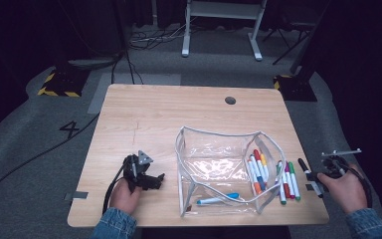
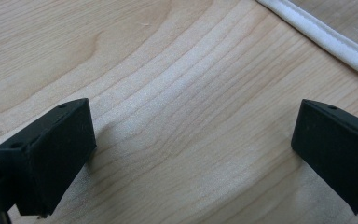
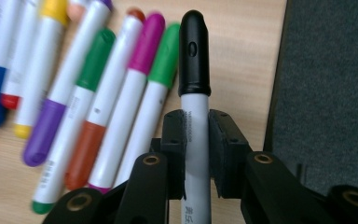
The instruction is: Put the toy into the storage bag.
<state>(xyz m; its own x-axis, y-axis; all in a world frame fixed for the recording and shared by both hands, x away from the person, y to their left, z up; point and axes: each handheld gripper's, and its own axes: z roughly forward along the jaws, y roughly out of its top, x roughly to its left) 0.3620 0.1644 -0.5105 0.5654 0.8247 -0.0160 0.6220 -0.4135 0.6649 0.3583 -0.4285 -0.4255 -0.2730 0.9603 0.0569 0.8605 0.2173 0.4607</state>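
Two grippers sit at the near edge of the bench: the right gripper has its fingers clamped on a black-capped marker, held just right of the loose markers beside the clear pouch; the left gripper rests with fingers wide apart, left of the pouch

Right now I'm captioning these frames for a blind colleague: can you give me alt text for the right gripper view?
The right gripper clamps a black-capped marker between its two black jaws, cap pointing away from the camera. To its left, loose markers with green, magenta, orange, purple, yellow and blue caps lie side by side on the wooden table, and grey carpet shows past the table's edge.
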